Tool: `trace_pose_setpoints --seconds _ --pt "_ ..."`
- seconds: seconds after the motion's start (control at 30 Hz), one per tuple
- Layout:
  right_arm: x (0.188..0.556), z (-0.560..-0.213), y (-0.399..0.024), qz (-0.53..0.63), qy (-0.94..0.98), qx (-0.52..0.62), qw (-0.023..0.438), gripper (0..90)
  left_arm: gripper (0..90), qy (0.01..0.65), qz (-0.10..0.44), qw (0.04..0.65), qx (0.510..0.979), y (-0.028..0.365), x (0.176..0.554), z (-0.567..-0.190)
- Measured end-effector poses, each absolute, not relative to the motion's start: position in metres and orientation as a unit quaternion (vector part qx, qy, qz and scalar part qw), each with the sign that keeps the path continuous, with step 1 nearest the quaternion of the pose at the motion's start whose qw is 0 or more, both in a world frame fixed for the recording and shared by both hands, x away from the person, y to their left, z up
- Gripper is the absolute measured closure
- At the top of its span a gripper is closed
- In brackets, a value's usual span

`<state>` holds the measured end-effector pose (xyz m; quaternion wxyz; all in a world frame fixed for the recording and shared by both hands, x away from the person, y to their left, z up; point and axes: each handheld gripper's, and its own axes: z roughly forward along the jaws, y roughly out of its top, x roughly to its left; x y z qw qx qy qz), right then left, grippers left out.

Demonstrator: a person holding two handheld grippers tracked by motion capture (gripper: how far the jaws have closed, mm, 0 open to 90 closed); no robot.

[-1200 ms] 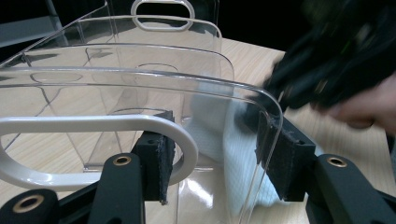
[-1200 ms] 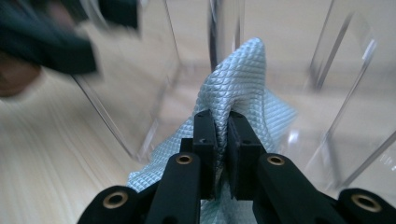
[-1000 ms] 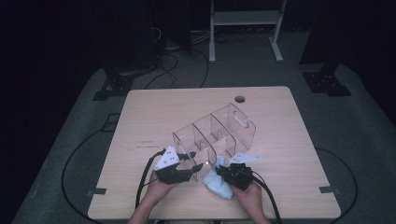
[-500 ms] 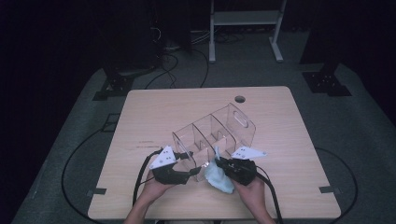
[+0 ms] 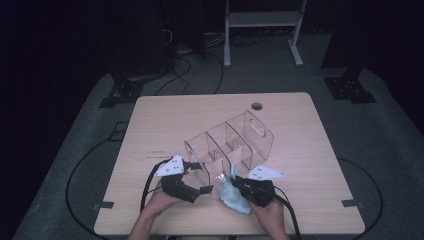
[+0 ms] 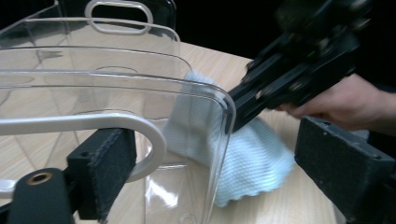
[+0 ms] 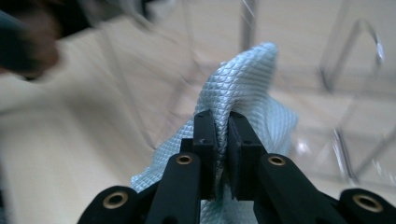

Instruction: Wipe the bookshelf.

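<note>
A clear acrylic organizer (image 5: pixel 230 142) with several compartments lies mid-table. In the left gripper view its near end wall (image 6: pixel 112 84), with a handle cut-out, stands between the jaws of my left gripper (image 6: pixel 219 158). Those jaws have just been opening, and the pads (image 6: pixel 107 168) do not press on the wall. In the high view the left gripper (image 5: pixel 201 179) sits at the organizer's near left corner. My right gripper (image 7: pixel 222 126) is shut on a light blue cloth (image 7: pixel 243 79). It holds the cloth (image 5: pixel 231 196) just beside the organizer's near end, where the right gripper (image 5: pixel 236 182) also shows.
The wooden table (image 5: pixel 165 120) has a round cable hole (image 5: pixel 256 106) at its far edge. Cables trail from both grippers over the front edge onto the dark floor. A white stand (image 5: pixel 260 20) is behind the table.
The right gripper has lifted the cloth a little and brought it closer to the organizer's near end. The left hand has stayed where it was, and its jaws stand wider.
</note>
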<state>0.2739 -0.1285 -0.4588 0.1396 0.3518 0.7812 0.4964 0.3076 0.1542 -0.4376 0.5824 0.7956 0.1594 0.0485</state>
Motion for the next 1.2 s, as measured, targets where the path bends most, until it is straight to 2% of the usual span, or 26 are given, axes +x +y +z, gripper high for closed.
trace_pose_setpoints --seconds 0.2,0.4,0.53,0.83,1.03,1.2 --pt "0.271 -0.437 -0.119 0.541 0.781 0.301 0.087 82.4 10.0 0.145 0.025 0.593 0.792 0.159 0.311 -0.439" --pt "0.275 -0.415 -0.105 0.563 0.781 0.257 0.08 82.4 9.7 0.148 0.021 0.6 0.786 0.164 0.314 -0.44" --pt "0.277 -0.412 -0.099 0.561 0.785 0.249 0.08 82.5 9.8 0.147 0.02 0.602 0.785 0.164 0.314 -0.441" --pt "0.281 -0.435 -0.089 0.551 0.79 0.262 0.059 82.6 10.7 0.144 0.016 0.597 0.789 0.16 0.311 -0.441" --pt "0.283 -0.47 -0.082 0.513 0.81 0.281 0.047 82.6 10.7 0.145 0.02 0.596 0.79 0.159 0.311 -0.441" --pt "0.284 -0.482 -0.078 0.485 0.824 0.289 0.045 82.5 10.6 0.145 0.021 0.595 0.79 0.159 0.311 -0.441"
